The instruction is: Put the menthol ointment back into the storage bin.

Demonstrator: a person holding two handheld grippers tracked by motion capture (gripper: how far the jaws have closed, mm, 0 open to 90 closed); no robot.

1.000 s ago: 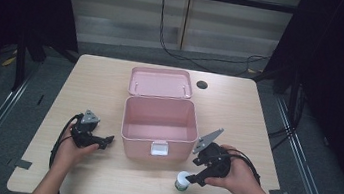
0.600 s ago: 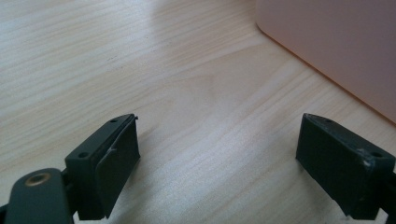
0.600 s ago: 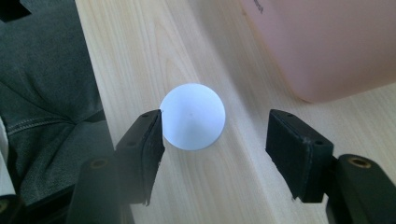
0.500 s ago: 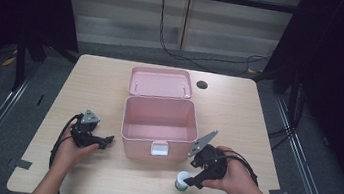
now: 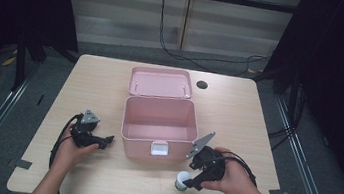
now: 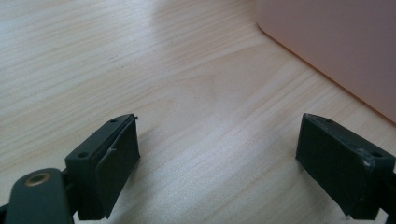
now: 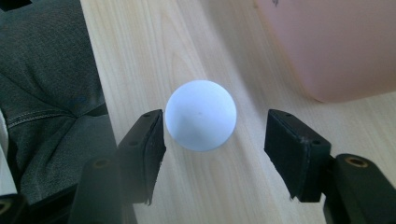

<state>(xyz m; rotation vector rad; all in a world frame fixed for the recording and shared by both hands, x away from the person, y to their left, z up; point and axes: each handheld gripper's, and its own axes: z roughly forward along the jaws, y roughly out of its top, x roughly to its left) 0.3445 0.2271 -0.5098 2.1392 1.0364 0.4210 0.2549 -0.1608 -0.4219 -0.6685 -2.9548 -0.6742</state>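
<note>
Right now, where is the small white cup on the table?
In the high view the cup stands near the table's front edge, just in front of the pink box, between the open jaws of the right gripper.

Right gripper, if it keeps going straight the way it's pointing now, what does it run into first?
Most likely the small white round-topped container. It stands between the open jaws of the right gripper, one pad close beside it, the other apart. Beyond it lies bare light wooden table; depth is uncertain.
</note>
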